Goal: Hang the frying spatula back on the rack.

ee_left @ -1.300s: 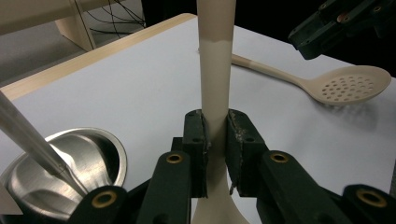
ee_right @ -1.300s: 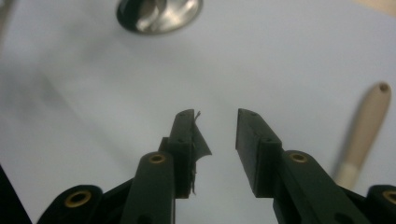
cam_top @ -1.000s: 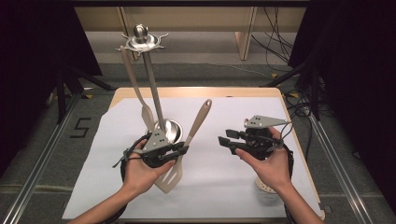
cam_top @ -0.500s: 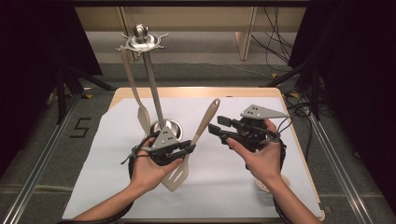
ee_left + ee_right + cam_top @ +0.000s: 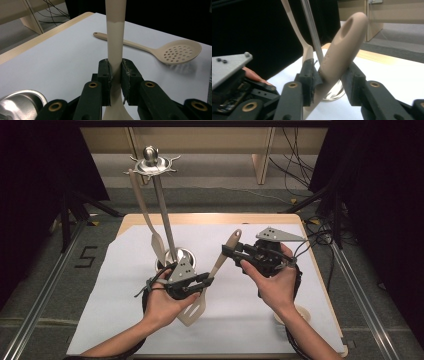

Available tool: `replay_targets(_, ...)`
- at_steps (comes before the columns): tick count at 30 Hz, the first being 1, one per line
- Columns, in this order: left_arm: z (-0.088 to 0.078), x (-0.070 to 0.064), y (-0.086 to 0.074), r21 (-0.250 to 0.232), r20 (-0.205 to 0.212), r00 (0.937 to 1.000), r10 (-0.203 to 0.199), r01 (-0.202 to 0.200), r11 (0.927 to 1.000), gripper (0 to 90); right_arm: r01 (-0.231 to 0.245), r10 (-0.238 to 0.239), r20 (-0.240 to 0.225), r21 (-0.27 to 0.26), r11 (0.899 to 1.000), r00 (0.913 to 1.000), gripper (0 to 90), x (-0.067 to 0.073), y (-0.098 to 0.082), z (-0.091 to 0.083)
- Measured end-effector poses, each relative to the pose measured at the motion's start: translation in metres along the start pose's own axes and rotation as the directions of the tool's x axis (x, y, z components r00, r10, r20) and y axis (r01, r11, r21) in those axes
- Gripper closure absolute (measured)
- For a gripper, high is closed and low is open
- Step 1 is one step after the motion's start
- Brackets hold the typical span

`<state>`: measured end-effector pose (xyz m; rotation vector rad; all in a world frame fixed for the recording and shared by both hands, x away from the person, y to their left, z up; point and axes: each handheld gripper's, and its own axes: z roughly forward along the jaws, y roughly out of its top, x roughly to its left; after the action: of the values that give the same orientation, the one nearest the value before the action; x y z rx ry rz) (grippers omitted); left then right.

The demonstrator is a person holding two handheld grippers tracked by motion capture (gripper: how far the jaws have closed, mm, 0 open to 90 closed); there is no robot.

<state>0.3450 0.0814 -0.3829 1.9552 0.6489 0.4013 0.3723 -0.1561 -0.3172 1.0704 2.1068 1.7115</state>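
Two claws meet on one beige spatula (image 5: 216, 270), which slants across the white-covered tabletop (image 5: 100, 315) just beside the base of a metal rack (image 5: 161, 205). The left claw (image 5: 206, 281) is clamped tight on the spatula's handle low down, near the slotted blade. The right claw (image 5: 227, 251) sits around the upper end of the same handle; one pad touches it, the other stands a little off, so the jaws are partly spread. A second spatula (image 5: 145, 215) hangs from the rack's top. A beige slotted spoon (image 5: 160, 50) lies flat on the tabletop, beyond the held spatula from the rack.
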Motion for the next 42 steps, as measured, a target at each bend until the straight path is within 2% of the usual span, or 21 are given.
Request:
replay_targets(4, 0.004, 0.000, 0.001, -0.011, 0.032, 0.9994, 0.017, -0.017, 0.9998, 77.2, -0.029, 0.028, -0.098, -0.005, 1.000, 0.9948, 74.6, 0.005, 0.003, -0.004)
replay_targets(6, 0.005, 0.003, 0.004, -0.025, 0.080, 0.9964, 0.029, -0.027, 0.9993, 74.3, 0.025, -0.025, -0.103, -0.001, 1.000, 0.9944, 74.8, 0.009, 0.006, -0.005)
replay_targets(7, 0.004, 0.005, 0.005, -0.040, 0.104, 0.9944, 0.016, -0.012, 0.9991, 71.1, 0.028, -0.027, -0.108, 0.007, 1.000, 0.9938, 74.8, 0.011, 0.008, -0.006)
replay_targets(8, 0.002, 0.006, 0.007, -0.046, 0.131, 0.9912, 0.013, -0.007, 0.9989, 66.2, 0.061, -0.060, -0.117, 0.007, 0.998, 0.9913, 74.9, 0.010, 0.009, -0.006)
replay_targets(10, -0.001, 0.011, 0.010, -0.074, 0.188, 0.9818, 0.026, -0.012, 0.9972, 57.7, 0.074, -0.069, -0.159, 0.022, 0.997, 0.9849, 74.8, 0.008, 0.012, -0.008)
replay_targets(11, -0.002, 0.013, 0.011, -0.073, 0.228, 0.9732, 0.032, -0.016, 0.9972, 54.7, 0.090, -0.084, -0.196, 0.022, 0.996, 0.9769, 74.8, 0.005, 0.013, -0.007)
replay_targets(12, -0.004, 0.014, 0.011, -0.077, 0.258, 0.9661, 0.020, 0.000, 0.9971, 52.8, 0.067, -0.055, -0.229, 0.046, 0.997, 0.9719, 74.8, 0.006, 0.013, -0.009)
replay_targets(14, -0.005, 0.018, 0.012, -0.084, 0.310, 0.9507, 0.005, 0.022, 0.9963, 51.2, 0.092, -0.077, -0.277, 0.040, 0.995, 0.9577, 74.8, 0.002, 0.013, -0.009)
replay_targets(16, -0.006, 0.020, 0.012, -0.084, 0.343, 0.9392, -0.008, 0.039, 0.9957, 51.5, 0.082, -0.059, -0.316, 0.059, 0.995, 0.9468, 74.8, 0.002, 0.012, -0.009)
replay_targets(18, -0.005, 0.020, 0.011, -0.081, 0.370, 0.9289, -0.010, 0.043, 0.9957, 53.0, 0.099, -0.075, -0.346, 0.053, 0.994, 0.9352, 74.8, 0.000, 0.010, -0.007)
replay_targets(22, -0.004, 0.018, 0.011, -0.078, 0.392, 0.9201, -0.001, 0.034, 0.9964, 57.9, 0.127, -0.100, -0.364, 0.051, 0.991, 0.9262, 74.8, 0.000, 0.008, -0.007)
replay_targets(23, -0.004, 0.018, 0.011, -0.079, 0.398, 0.9173, -0.006, 0.041, 0.9960, 58.9, 0.131, -0.104, -0.379, 0.048, 0.990, 0.9197, 74.7, 0.001, 0.008, -0.006)
replay_targets(27, -0.006, 0.019, 0.012, -0.081, 0.406, 0.9138, 0.004, 0.032, 0.9962, 66.7, 0.154, -0.119, -0.387, 0.060, 0.986, 0.9144, 74.7, 0.002, 0.010, -0.008)
replay_targets(28, -0.007, 0.019, 0.013, -0.072, 0.405, 0.9145, 0.005, 0.027, 0.9970, 69.6, 0.150, -0.118, -0.406, 0.049, 0.987, 0.9062, 74.7, 0.002, 0.009, -0.007)
replay_targets(30, -0.008, 0.018, 0.013, -0.077, 0.417, 0.9090, 0.000, 0.035, 0.9964, 75.9, 0.164, -0.131, -0.394, 0.052, 0.985, 0.9096, 74.7, 0.002, 0.009, -0.008)
replay_targets(31, -0.009, 0.017, 0.013, -0.062, 0.399, 0.9170, -0.010, 0.038, 0.9973, 76.3, 0.164, -0.133, -0.403, 0.042, 0.986, 0.9056, 74.6, 0.002, 0.009, -0.007)
replay_targets(33, -0.010, 0.017, 0.013, -0.065, 0.399, 0.9170, -0.002, 0.031, 0.9974, 76.7, 0.172, -0.145, -0.405, 0.031, 0.985, 0.9027, 74.5, 0.002, 0.008, -0.005)
replay_targets(36, -0.015, 0.017, 0.015, -0.059, 0.350, 0.9367, -0.004, 0.027, 0.9979, 77.2, 0.142, -0.112, -0.403, 0.047, 0.989, 0.9083, 71.6, 0.005, 0.008, -0.005)
replay_targets(37, -0.017, 0.017, 0.016, -0.063, 0.329, 0.9443, 0.002, 0.019, 0.9978, 77.3, 0.139, -0.118, -0.405, 0.024, 0.990, 0.9069, 67.4, 0.005, 0.007, -0.003)
replay_targets(38, -0.019, 0.019, 0.017, -0.070, 0.313, 0.9498, 0.010, 0.013, 0.9975, 77.4, 0.145, -0.123, -0.380, 0.028, 0.989, 0.9167, 64.8, 0.005, 0.007, -0.004)
replay_targets(42, -0.028, 0.022, 0.020, -0.076, 0.244, 0.9698, -0.014, 0.033, 0.9966, 77.5, 0.141, -0.124, -0.364, 0.021, 0.990, 0.9230, 60.1, 0.005, 0.003, -0.004)
